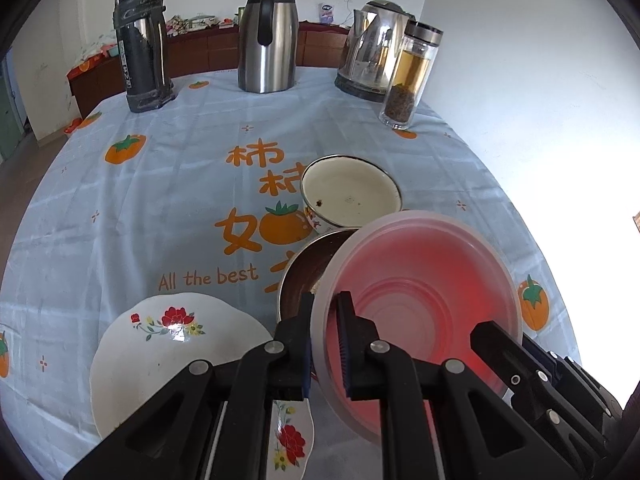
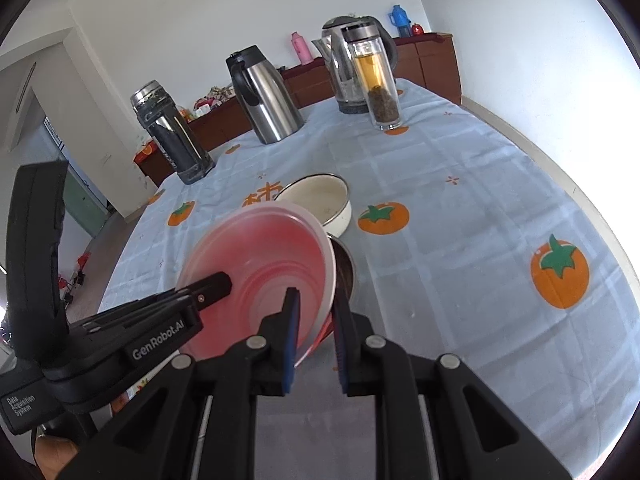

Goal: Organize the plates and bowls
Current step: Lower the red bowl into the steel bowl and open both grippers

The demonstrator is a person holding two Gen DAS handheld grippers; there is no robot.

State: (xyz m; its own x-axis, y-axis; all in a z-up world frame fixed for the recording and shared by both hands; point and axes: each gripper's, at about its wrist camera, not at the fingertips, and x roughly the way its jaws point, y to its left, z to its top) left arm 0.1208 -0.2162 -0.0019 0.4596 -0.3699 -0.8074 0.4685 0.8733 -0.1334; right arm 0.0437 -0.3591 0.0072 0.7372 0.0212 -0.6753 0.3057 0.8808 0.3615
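Observation:
A translucent pink bowl (image 1: pixel 420 280) hangs tilted above the table, held from both sides. My left gripper (image 1: pixel 326 297) is shut on its left rim, with the rim pinched between the pads. My right gripper (image 2: pixel 316 298) is shut on the opposite rim of the pink bowl (image 2: pixel 260 256). Just under and behind it sits a metal bowl (image 1: pixel 304 276), partly hidden. A white enamel bowl (image 1: pixel 350 192) stands beyond that. A white plate with red flowers (image 1: pixel 172 344) lies at the near left, under my left gripper.
Along the far side of the persimmon-print tablecloth (image 1: pixel 160 208) stand a dark steel flask (image 1: pixel 142 44), a steel carafe (image 1: pixel 266 38), an electric kettle (image 1: pixel 370 50) and a glass tea bottle (image 1: pixel 412 76). The table drops off at the right edge.

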